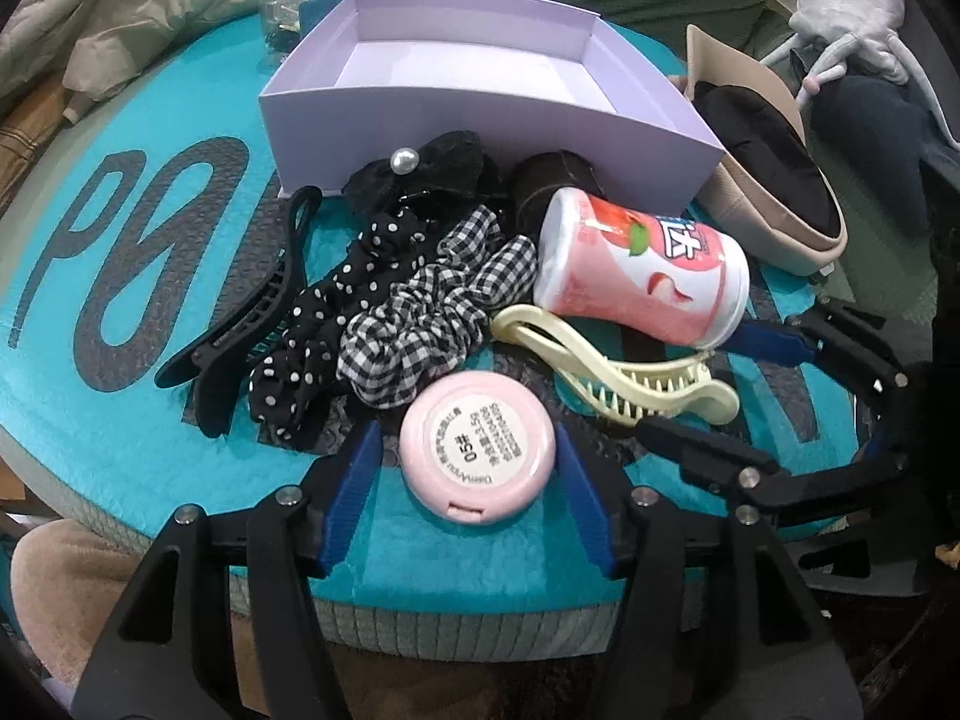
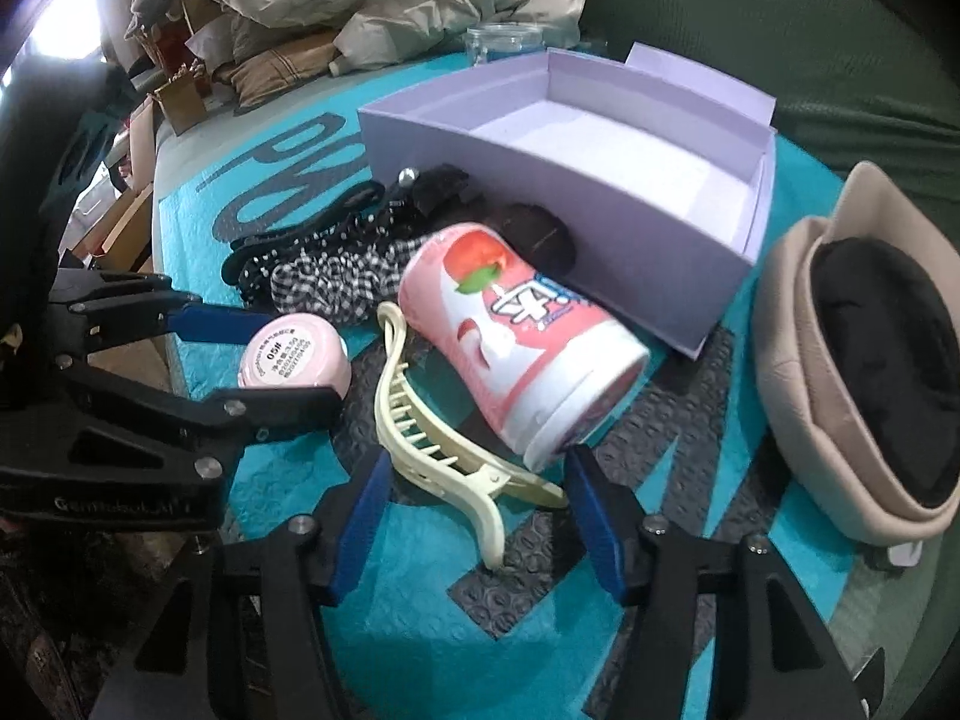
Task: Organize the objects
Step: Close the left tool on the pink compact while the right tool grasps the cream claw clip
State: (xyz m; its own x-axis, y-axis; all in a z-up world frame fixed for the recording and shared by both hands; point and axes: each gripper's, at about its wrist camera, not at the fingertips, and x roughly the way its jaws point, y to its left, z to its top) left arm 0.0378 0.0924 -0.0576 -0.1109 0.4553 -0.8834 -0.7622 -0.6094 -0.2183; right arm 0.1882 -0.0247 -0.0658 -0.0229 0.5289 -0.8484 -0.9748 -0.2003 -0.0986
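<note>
While the open lilac cardboard box (image 1: 480, 102) sits empty at the back of the teal mat (image 1: 150, 396), the left gripper (image 1: 474, 468) spreads wide around the round pink compact (image 1: 477, 450), and the right gripper (image 2: 477, 480) gapes around the cream plastic claw clip (image 2: 444, 450).

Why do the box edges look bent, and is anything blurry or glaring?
Left wrist view: the fisheye lens bows the box edges and darkens the corners; mostly sharp. Right wrist view: same bending, the cup end looks slightly smeared, and bright glare blows out the upper left corner.
</note>
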